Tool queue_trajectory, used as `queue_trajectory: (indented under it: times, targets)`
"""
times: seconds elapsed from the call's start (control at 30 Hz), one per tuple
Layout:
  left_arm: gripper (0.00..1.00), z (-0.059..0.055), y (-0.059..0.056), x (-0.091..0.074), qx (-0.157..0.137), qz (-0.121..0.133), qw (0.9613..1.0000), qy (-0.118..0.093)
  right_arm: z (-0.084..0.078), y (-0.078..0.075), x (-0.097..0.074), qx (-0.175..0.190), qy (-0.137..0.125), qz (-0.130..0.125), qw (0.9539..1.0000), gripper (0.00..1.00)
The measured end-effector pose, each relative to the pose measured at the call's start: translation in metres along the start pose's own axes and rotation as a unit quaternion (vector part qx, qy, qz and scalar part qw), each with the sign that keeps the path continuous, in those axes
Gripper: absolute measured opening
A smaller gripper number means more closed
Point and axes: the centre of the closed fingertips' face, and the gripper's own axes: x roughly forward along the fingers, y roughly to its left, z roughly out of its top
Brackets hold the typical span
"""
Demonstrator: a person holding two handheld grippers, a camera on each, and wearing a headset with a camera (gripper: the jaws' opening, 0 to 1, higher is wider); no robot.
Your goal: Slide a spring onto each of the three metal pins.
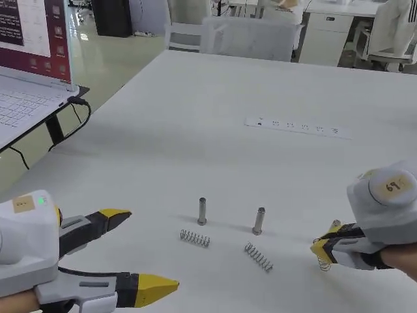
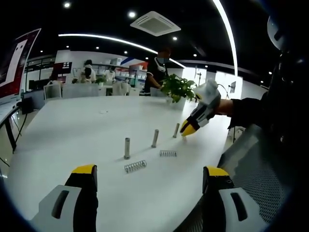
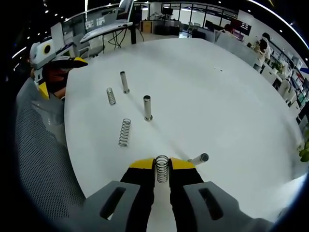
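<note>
Grips one spring between the nearly closed jaws of the right gripper, just beside the end pin. Hangs the left gripper wide-jawed and empty, well apart from that pin, past the middle pin, the far pin and two loose springs. Risks toppling the end pin or flicking the spring loose if brought in off-axis.

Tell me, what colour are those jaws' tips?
Yellow, clearest on the left gripper in the left gripper view.
</note>
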Motion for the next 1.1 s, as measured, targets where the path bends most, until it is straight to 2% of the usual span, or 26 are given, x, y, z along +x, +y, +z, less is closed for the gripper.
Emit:
queue_trajectory:
  times: [0.53,0.83,1.1]
  targets:
    - [0.87,0.001,0.000,0.000,0.003,0.001,1.0000,0.000,0.009,-0.001,-0.007,0.008,-0.021,-0.004,0.9997,0.09]
    - [0.87,0.002,0.000,-0.001,0.005,0.002,1.0000,0.000,0.022,0.005,-0.021,0.003,-0.065,-0.004,0.9979,0.09]
    - [0.87,0.002,-0.001,-0.001,0.006,0.001,1.0000,-0.001,0.023,0.002,-0.029,-0.004,-0.099,-0.008,0.9950,0.08]
